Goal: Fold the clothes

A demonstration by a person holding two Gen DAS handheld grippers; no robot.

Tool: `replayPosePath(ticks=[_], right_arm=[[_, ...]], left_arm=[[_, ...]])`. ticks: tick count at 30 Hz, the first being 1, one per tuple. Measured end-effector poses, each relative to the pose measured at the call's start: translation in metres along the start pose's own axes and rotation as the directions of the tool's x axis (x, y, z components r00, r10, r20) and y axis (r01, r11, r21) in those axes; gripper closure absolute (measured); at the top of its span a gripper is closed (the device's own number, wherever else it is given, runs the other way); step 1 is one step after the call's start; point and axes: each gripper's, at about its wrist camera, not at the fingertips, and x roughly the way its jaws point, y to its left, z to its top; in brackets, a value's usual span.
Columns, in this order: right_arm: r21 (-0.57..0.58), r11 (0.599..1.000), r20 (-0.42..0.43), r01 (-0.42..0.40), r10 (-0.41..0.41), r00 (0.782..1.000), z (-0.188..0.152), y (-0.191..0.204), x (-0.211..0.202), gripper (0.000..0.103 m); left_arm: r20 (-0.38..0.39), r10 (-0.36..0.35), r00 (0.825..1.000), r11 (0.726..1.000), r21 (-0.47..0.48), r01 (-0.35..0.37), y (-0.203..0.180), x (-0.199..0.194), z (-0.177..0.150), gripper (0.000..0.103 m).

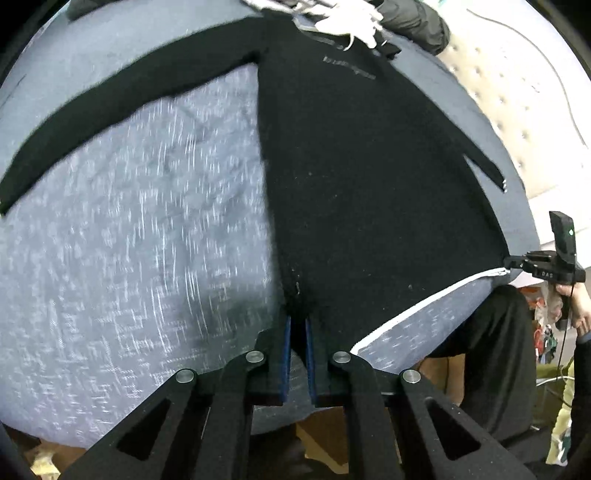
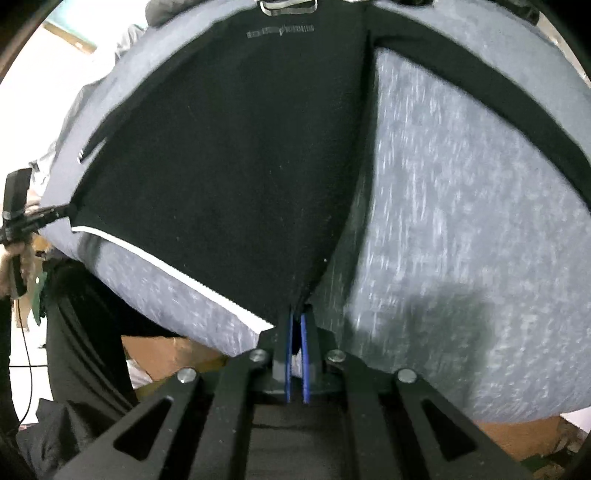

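I can't read the grey lettering (image 2: 280,31) printed near the black garment's (image 2: 229,166) neckline; it is smeared by blur. The garment's far sleeve (image 1: 110,107) runs off the picture's left edge, and its bottom corners vanish between the blue pads (image 1: 285,350).

The sweater (image 1: 369,184) is black, with a thin white edge along its hem and faint grey lettering near the collar (too blurred to read). The bed (image 1: 129,240) under it is heathered blue-grey, flecked with white. Each hand-held gripper (image 1: 298,332) is matte black with blue pads (image 2: 303,350) and silver rivets. A cream headboard (image 1: 517,110) is tufted.
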Motion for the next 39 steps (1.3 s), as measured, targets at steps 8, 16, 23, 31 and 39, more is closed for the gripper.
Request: replayPosePath(ticks=[8, 16, 23, 31, 39], right_arm=[[0.038, 0.999, -0.028, -0.002, 0.003, 1.000, -0.008, -0.015, 0.011, 0.100], [0.107, 0.989, 0.062, -0.097, 0.091, 0.994, -0.001, -0.034, -0.012, 0.098], [0.184, 0.977, 0.069, -0.109, 0.098, 0.993, 0.007, -0.052, -0.007, 0.066], [0.183, 0.974, 0.004, -0.136, 0.137, 0.991, 0.008, -0.036, 0.028, 0.078], [0.075, 0.997, 0.051, -0.012, 0.008, 0.999, 0.008, -0.032, -0.020, 0.100]], left_arm=[[-0.054, 0.026, 0.998, 1.000, -0.007, -0.026, 0.000, 0.030, -0.004, 0.096], [-0.043, 0.014, 0.999, 1.000, -0.011, -0.015, -0.004, 0.023, -0.005, 0.096], [-0.050, 0.017, 0.999, 1.000, -0.010, -0.018, -0.010, 0.027, -0.009, 0.096], [-0.034, 0.017, 0.999, 1.000, -0.008, -0.017, -0.016, 0.022, -0.014, 0.096], [-0.022, 0.002, 1.000, 0.999, 0.041, -0.002, -0.040, 0.015, -0.018, 0.096]])
